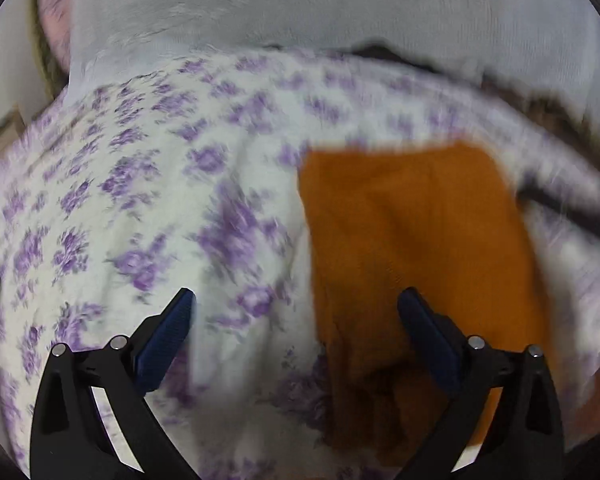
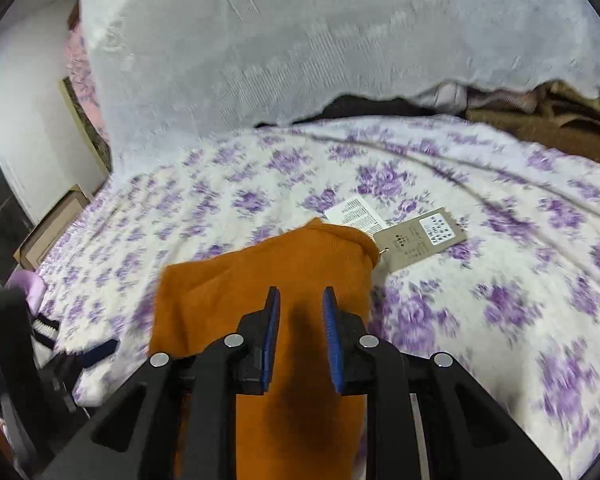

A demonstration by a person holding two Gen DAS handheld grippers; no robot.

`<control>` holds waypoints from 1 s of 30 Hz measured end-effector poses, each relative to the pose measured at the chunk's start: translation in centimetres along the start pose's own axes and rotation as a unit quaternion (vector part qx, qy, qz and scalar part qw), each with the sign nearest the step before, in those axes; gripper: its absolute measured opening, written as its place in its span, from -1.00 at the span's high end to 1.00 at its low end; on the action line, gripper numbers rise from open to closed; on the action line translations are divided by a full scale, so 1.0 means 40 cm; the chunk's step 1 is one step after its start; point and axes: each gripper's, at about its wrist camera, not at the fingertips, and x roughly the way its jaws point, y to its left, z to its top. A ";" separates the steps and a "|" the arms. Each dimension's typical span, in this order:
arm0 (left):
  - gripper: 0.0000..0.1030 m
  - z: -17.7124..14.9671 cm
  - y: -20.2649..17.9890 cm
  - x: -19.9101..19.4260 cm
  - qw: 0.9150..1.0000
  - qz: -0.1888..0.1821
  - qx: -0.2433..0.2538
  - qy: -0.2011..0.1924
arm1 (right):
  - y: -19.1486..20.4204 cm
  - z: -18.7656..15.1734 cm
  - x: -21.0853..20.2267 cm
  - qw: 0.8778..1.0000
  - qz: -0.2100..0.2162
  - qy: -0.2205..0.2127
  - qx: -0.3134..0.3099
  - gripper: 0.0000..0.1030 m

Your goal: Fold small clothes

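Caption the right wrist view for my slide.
Right gripper above orange garment with tags on floral bedspread.

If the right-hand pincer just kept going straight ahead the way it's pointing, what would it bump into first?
Most likely the orange garment: the right gripper hangs directly over it, jaws a narrow gap apart, with the cloth filling the view ahead. Beyond its far edge lie the paper tags and the floral bedspread. Depth is hard to judge here.

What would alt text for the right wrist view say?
An orange garment lies on a purple-flowered bedspread, with the right gripper slightly open just above it. Paper tags hang off its far end, before a white blanket.
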 end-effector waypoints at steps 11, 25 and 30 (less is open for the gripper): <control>-0.92 -0.014 -0.027 -0.013 0.999 0.033 0.018 -0.035 | -0.093 0.025 0.097 0.998 -0.014 -0.025 0.055 0.56; -0.91 0.000 0.051 -0.002 0.997 -0.066 -0.040 0.000 | -0.043 -0.122 -0.063 0.998 0.045 -0.030 0.011 0.33; -0.91 0.013 0.098 -0.011 0.976 -0.199 -0.089 0.021 | -0.124 -0.143 -0.100 0.993 0.081 -0.028 0.078 -0.10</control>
